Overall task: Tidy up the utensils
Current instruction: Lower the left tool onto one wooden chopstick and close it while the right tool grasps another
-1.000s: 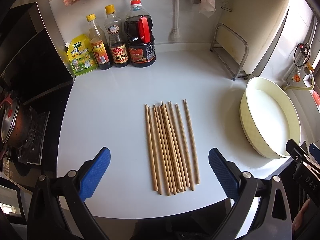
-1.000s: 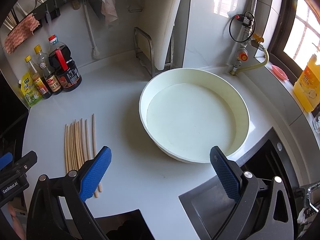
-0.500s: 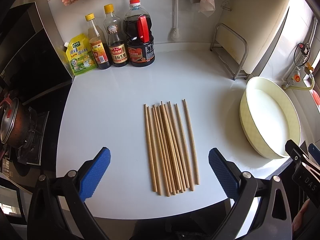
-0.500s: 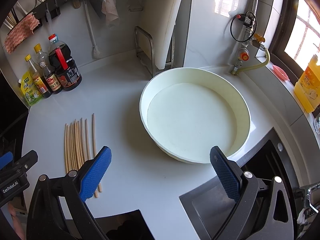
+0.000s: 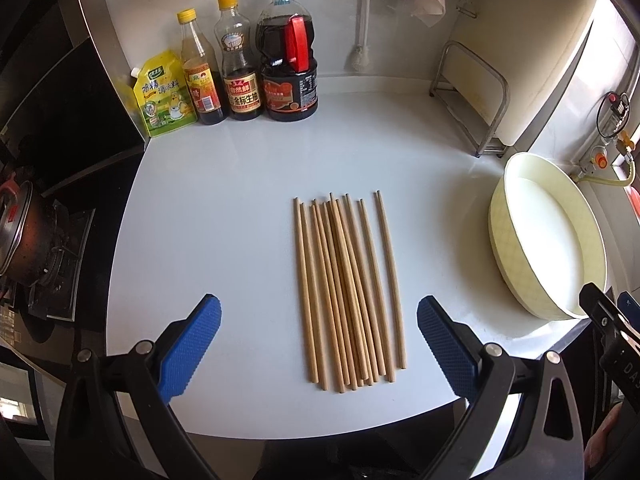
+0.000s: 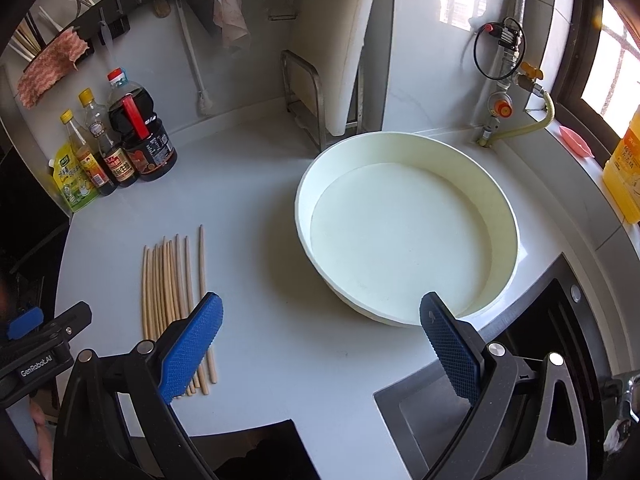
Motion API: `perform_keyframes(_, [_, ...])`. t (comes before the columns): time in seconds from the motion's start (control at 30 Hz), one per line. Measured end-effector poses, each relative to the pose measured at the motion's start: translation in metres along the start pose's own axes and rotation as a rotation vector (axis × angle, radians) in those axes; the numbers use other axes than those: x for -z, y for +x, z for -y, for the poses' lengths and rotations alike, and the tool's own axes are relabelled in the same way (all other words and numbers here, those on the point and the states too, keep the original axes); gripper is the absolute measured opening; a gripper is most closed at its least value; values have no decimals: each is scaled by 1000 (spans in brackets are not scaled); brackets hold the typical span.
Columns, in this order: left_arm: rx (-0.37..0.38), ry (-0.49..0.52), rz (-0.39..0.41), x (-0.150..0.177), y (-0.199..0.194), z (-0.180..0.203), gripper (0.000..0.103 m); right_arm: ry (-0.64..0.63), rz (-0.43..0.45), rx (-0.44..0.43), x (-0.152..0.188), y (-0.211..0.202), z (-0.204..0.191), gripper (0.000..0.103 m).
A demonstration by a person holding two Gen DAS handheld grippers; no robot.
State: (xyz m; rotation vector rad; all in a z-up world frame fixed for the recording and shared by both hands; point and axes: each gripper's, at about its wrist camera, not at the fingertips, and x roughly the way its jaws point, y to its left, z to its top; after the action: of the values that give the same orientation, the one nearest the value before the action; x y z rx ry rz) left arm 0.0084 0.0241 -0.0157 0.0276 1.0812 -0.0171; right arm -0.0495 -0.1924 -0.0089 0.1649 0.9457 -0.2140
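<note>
On the white tabletop [image 5: 224, 208] your chopsticks [image 5: 348, 292] lie side by side in a loose bundle, long axes running straight away from you toward the sauce bottles [image 5: 248, 64]. Your left tongs [image 5: 319, 344] hover spread wide and empty over their near ends, while your right tongs [image 6: 320, 346] gape empty before the white basin [image 6: 404, 224].

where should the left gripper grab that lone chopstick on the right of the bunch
Grip the rightmost chopstick near its middle, coming straight down with the open left gripper and the jaws across its length. It lies flat on the counter, slightly apart from the other chopsticks, leaving some finger room.
</note>
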Motion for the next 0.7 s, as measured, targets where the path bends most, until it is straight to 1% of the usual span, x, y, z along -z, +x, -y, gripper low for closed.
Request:
perform_keyframes(0.13, [-35,-33,-18,7,14,-17,97,-69,-15,-74,5,11,-19,94])
perform_keyframes(0.27, [-50,-49,-40,10,36,-32,97,-145,-34,-133,13,30,-43,94])
perform_keyframes(0.37, [-65,-60,-62,14,57,-44,97,-203,-57,-166,18,51,-62,94])
perform_keyframes(0.47, [-52,-87,-83,17,77,-57,97,-228,-105,-196,22,79,-76,94])
perform_keyframes(0.6, [-54,-91,-66,19,95,-63,97,-215,-133,-200,24,113,-87,94])
perform_keyframes(0.7, [-47,-72,-61,19,107,-62,97,-227,-148,-177,27,136,-94,94])
